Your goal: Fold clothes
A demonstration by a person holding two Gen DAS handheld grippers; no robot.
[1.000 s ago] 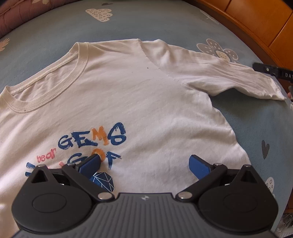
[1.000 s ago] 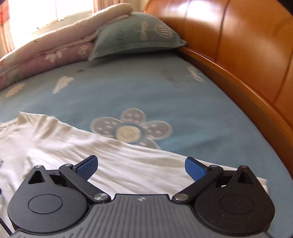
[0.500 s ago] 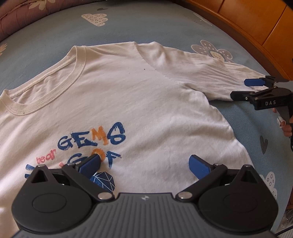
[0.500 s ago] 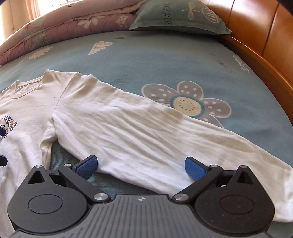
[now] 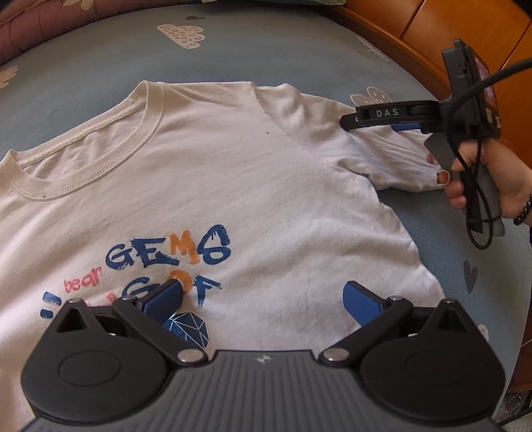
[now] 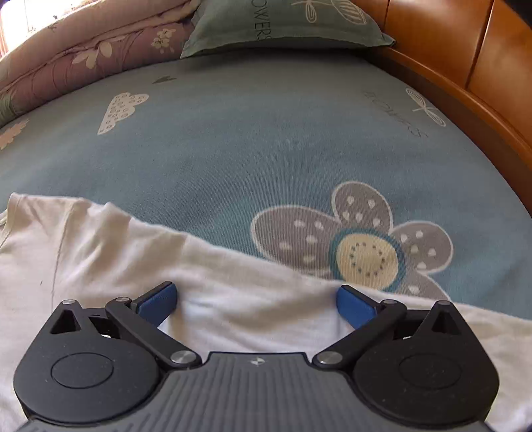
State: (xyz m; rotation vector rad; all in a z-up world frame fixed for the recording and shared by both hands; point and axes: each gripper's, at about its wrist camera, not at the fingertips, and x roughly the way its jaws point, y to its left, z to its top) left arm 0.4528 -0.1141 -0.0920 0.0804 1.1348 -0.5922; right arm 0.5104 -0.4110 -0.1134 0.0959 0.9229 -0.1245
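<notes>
A white T-shirt (image 5: 252, 186) with blue and orange lettering lies spread face-up on the blue patterned bed sheet (image 5: 266, 53), its ribbed collar toward the far left of the left wrist view. The left gripper (image 5: 262, 299) hovers low over the shirt's chest print, its blue-padded fingers (image 5: 164, 295) spread wide with nothing between them.

The right gripper (image 6: 256, 299) sits at the shirt's sleeve (image 6: 252, 305). Its fingers (image 6: 354, 305) are also spread wide, with a bunched ridge of sleeve cloth lying between the pads; whether the pads actually press the fabric is hard to tell, since the cloth there is blurred. In the left wrist view that same gripper (image 5: 379, 114) shows side-on above the sleeve (image 5: 392, 159), held by the person's hand (image 5: 492, 179), a black cable looping down from it.

A grey flower print (image 6: 359, 246) lies just past the sleeve. A pillow (image 6: 286, 26) and a folded quilt (image 6: 86, 56) rest at the far end, beside the wooden bed frame (image 6: 465, 59).
</notes>
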